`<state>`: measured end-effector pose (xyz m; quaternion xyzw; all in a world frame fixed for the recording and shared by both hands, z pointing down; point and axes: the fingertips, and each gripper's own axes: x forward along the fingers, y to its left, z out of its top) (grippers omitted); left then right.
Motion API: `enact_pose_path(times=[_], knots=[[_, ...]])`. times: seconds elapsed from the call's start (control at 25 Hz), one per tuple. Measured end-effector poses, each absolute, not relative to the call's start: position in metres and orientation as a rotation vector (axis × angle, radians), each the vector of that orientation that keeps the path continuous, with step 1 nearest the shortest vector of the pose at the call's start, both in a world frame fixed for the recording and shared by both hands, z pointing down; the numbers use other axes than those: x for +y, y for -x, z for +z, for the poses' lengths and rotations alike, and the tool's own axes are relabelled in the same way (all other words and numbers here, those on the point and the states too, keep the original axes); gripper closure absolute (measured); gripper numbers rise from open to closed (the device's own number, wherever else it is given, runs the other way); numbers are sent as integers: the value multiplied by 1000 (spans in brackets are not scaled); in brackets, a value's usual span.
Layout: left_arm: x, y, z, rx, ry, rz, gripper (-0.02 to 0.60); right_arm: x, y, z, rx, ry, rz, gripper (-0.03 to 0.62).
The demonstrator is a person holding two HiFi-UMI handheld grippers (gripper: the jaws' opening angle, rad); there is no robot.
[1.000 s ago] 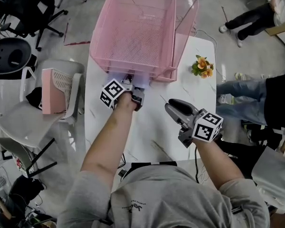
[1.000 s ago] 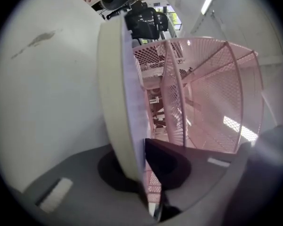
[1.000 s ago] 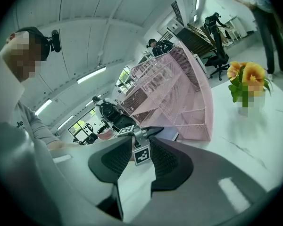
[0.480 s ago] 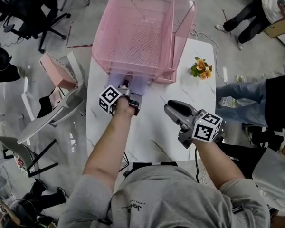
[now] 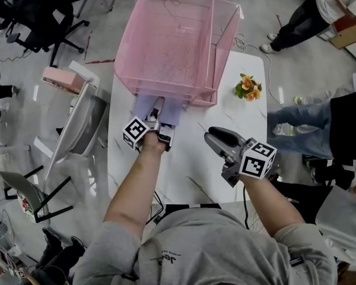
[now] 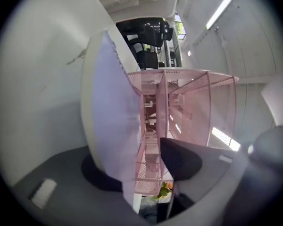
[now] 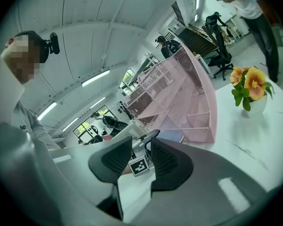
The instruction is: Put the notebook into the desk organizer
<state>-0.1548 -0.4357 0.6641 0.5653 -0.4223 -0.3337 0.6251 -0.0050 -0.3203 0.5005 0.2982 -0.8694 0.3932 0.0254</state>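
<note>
The lavender notebook (image 5: 175, 110) lies flat on the white table (image 5: 190, 171), its far end inside the lowest tier of the pink mesh desk organizer (image 5: 175, 40). My left gripper (image 5: 157, 107) is at the notebook's near end. In the left gripper view the notebook (image 6: 113, 126) rests against the left jaw, and a clear gap separates it from the right pad (image 6: 179, 159); these jaws have just been opening. My right gripper (image 5: 209, 136) hovers over the table to the right, away from the notebook. Its jaws stand slightly apart with nothing between them (image 7: 139, 157).
A small pot of orange flowers (image 5: 249, 86) stands on the table right of the organizer. White chairs (image 5: 77, 129) are left of the table, and people stand at the right (image 5: 320, 117).
The left gripper has let go of the notebook and drawn back a little toward me. More of the notebook's near end now shows. The right gripper has stayed put.
</note>
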Motion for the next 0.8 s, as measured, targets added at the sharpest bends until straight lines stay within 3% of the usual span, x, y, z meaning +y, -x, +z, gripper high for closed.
enact_pose_path(times=[0.08, 0.12, 0.16, 0.8], knots=[[-433, 154, 655, -935, -1331, -819, 277, -319, 3, 500, -2690, -923, 1220, 473], [-433, 154, 650, -915, -1344, -851, 144, -318, 2, 500, -2689, -924, 1220, 473], [-435, 153, 646, -902, -1351, -871, 130, -318, 1, 499, -2688, -927, 1219, 473], [-489, 138, 643, -987, -1409, -739, 87, -310, -12, 491, -2685, -942, 1242, 474]])
